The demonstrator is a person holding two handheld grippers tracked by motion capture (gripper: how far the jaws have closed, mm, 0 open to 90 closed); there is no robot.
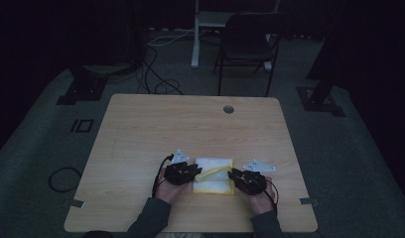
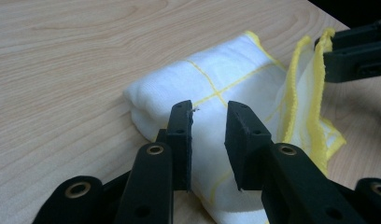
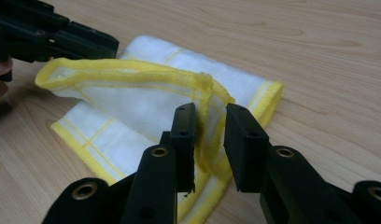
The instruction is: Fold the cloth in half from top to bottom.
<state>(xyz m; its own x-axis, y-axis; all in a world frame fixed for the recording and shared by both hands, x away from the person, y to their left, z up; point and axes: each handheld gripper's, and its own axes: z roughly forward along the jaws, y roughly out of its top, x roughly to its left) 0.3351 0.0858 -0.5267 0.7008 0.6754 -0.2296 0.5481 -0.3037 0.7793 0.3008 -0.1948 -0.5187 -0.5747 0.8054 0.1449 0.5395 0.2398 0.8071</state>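
On wood table [image 1: 141,129], dim room

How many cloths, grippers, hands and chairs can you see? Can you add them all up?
White cloth with yellow edge: 1
Black grippers: 2, left gripper and right gripper
Hands: 2, left hand and right hand
Dark chair behind the table: 1
Total: 6

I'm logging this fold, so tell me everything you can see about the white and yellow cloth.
The cloth is soft white terry with yellow edging and thin yellow grid lines. It lies folded on the wooden table, near the front edge. One yellow-hemmed flap is lifted, arching between the left gripper and the right gripper, whose parted jaws straddle the hem.
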